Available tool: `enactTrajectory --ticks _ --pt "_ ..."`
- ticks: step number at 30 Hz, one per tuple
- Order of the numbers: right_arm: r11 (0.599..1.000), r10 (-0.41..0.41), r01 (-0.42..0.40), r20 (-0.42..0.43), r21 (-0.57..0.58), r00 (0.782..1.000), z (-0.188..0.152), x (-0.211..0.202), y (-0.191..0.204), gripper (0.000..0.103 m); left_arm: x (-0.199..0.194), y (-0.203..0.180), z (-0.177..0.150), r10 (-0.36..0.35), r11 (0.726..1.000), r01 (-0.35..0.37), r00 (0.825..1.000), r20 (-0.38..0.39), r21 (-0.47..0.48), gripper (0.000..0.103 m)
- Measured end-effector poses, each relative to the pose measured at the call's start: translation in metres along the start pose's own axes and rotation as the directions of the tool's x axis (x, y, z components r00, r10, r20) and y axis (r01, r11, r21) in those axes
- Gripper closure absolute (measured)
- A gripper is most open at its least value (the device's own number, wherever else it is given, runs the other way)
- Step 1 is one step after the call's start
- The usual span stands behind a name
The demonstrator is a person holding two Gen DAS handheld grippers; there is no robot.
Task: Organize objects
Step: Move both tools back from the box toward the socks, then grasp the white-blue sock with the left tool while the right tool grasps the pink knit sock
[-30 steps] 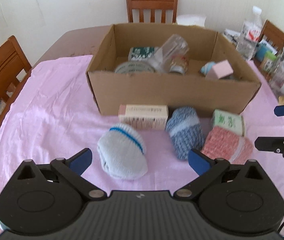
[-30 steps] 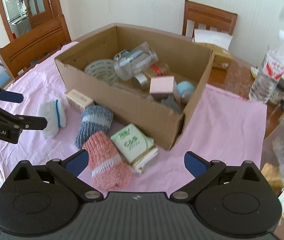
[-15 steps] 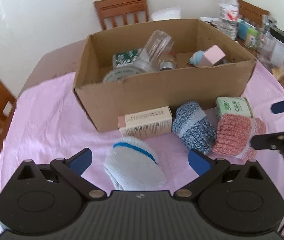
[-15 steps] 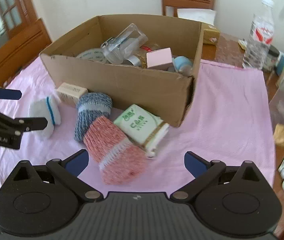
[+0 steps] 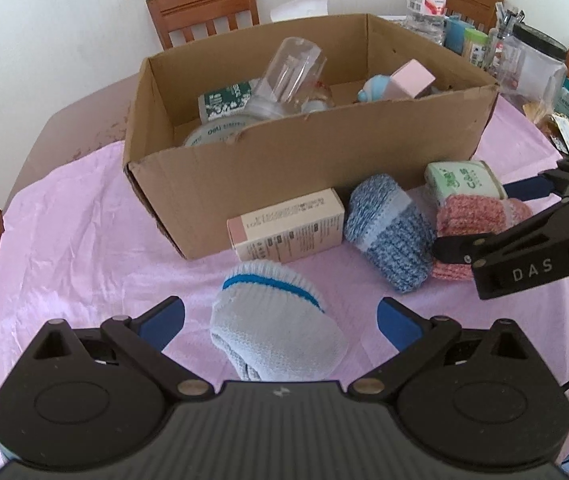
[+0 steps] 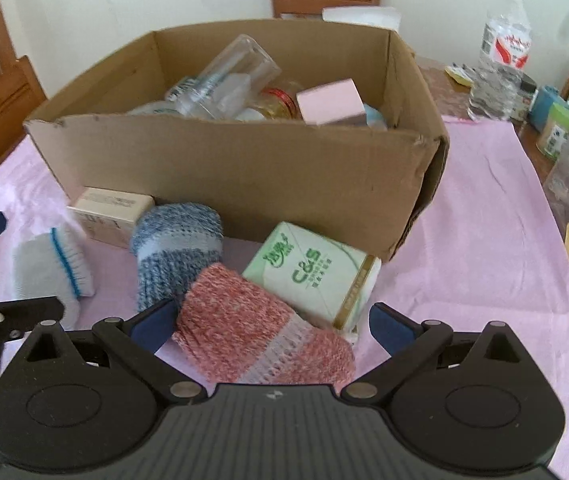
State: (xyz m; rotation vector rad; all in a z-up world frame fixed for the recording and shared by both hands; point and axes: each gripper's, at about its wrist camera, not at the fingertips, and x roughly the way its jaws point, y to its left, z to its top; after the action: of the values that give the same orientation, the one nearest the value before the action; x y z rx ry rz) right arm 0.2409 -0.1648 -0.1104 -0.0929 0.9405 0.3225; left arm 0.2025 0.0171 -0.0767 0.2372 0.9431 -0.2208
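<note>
A white knit roll with a blue stripe (image 5: 274, 322) lies on the pink cloth between the fingers of my left gripper (image 5: 280, 318), which is open around it. My right gripper (image 6: 270, 326) is open too, and a red knit roll (image 6: 252, 332) lies between its fingers. Beside the red one rest a blue knit roll (image 6: 176, 248) and a green tissue pack (image 6: 312, 270). A pale carton (image 5: 288, 226) leans against the cardboard box (image 5: 324, 160). In the left wrist view the right gripper (image 5: 496, 216) straddles the red roll (image 5: 472, 214).
The box holds a clear jar (image 5: 288, 70), a pink cube (image 5: 410, 80), a tape roll (image 5: 212, 134) and other items. Water bottle (image 6: 502, 48), jars and clutter stand on the bare table at right. Wooden chairs (image 5: 204, 8) ring the table.
Both grippers have moved forward and down toward the table. The white roll now sits between the left fingers and the red roll between the right fingers. Both stay open.
</note>
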Motion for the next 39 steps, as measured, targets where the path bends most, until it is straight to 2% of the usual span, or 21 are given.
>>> enactTrajectory --ticks 5,12,20,23,29,39 --pt "0.999 -0.025 0.026 -0.017 0.046 1.000 -0.009 0.001 -0.014 0.000 0.007 0.000 -0.001 -0.014 1.000 0.014 1.000 -0.017 0.010 0.001" --pt "0.996 -0.058 0.063 -0.066 0.064 0.996 -0.023 -0.011 -0.038 0.000 0.014 -0.003 -0.002 -0.015 0.995 0.018 1.000 -0.027 0.096 0.001" --pt "0.998 0.004 0.001 -0.082 0.062 0.997 -0.034 -0.022 -0.041 0.000 0.023 0.003 -0.008 -0.030 0.991 0.037 0.998 -0.057 0.129 0.001" --pt "0.999 0.022 -0.019 -0.094 0.029 0.995 -0.036 -0.021 -0.034 0.000 0.029 0.006 -0.010 -0.026 0.993 0.033 0.997 -0.067 0.116 0.001" --pt "1.000 0.000 -0.003 -0.134 -0.018 0.991 -0.045 -0.015 -0.027 0.000 0.041 0.010 -0.012 -0.052 0.996 0.059 0.995 -0.088 0.072 0.001" --pt "0.997 -0.040 0.031 -0.132 -0.073 0.990 -0.043 -0.005 -0.020 0.000 0.049 0.016 -0.010 -0.101 0.994 0.103 0.990 -0.096 0.019 0.002"
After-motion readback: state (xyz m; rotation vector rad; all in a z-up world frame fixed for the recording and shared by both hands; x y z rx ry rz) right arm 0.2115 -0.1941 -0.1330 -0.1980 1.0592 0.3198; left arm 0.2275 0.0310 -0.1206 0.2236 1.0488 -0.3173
